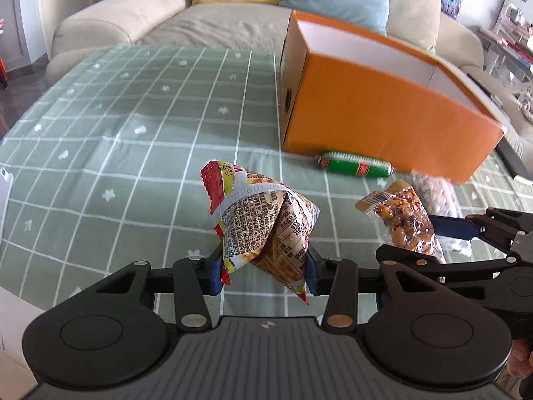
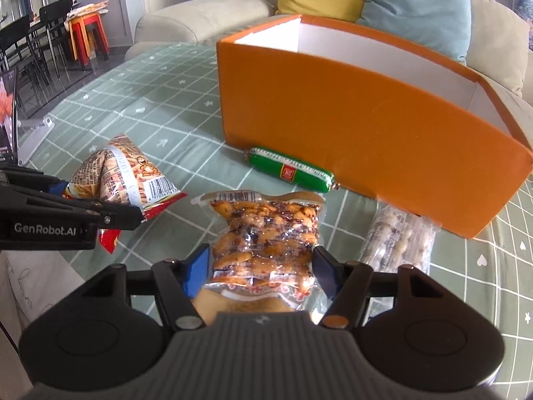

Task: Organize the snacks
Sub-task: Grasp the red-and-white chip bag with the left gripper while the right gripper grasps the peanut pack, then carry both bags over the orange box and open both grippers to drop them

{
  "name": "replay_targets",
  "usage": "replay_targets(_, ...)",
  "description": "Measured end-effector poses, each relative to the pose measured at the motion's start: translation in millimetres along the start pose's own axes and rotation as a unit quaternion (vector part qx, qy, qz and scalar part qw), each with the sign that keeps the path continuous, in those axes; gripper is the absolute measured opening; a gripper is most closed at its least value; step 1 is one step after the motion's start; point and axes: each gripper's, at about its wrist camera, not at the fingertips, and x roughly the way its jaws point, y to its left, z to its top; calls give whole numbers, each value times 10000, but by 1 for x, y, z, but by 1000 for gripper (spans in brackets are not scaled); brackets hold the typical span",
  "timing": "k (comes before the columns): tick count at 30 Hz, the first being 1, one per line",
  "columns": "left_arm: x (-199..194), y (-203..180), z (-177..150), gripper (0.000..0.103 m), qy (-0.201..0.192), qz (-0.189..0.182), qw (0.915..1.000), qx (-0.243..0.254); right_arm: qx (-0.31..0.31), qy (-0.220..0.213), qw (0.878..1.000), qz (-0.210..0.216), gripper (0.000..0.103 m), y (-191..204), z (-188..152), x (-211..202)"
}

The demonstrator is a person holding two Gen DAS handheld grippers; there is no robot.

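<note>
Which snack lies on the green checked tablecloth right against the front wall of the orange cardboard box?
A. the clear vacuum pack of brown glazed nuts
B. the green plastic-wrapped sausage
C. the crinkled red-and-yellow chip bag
B: the green plastic-wrapped sausage lies along the base of the orange cardboard box; each of the other two sits between a gripper's fingers.

Glossy crinkled foil on the chip packet [image 1: 263, 230] – clear shiny plastic around the glazed nuts [image 2: 263, 236]; matt orange cardboard box [image 2: 366, 126]; the tabletop [image 1: 133, 133] wears soft checked cloth.
</note>
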Motion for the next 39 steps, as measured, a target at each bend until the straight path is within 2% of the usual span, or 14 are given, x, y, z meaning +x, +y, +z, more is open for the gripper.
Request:
replay_targets(11, -37, -21, 24, 50, -541, -90, 9984, 162, -76, -603, 9981, -45, 64, -11, 17, -46)
replay_targets(23, -49, -65, 80, 50, -982, -279, 9933, 551, -326, -1104, 9928, -327, 63, -54, 59, -84)
replay_targets(30, -30, -91, 121, 50, -908, -503, 9928, 601, -477, -1150, 9901, -655, 63, -91, 95, -82)
replay_targets(34, -14, -104, 140, 50, -809, -554, 9927, 700, -609, -978, 9895, -877, 63, -111, 111, -67)
replay_targets(39, 13, -117, 157, 50, -492, -559, 9943, 766, -537, -664, 9916, -967, 63, -136, 126, -43)
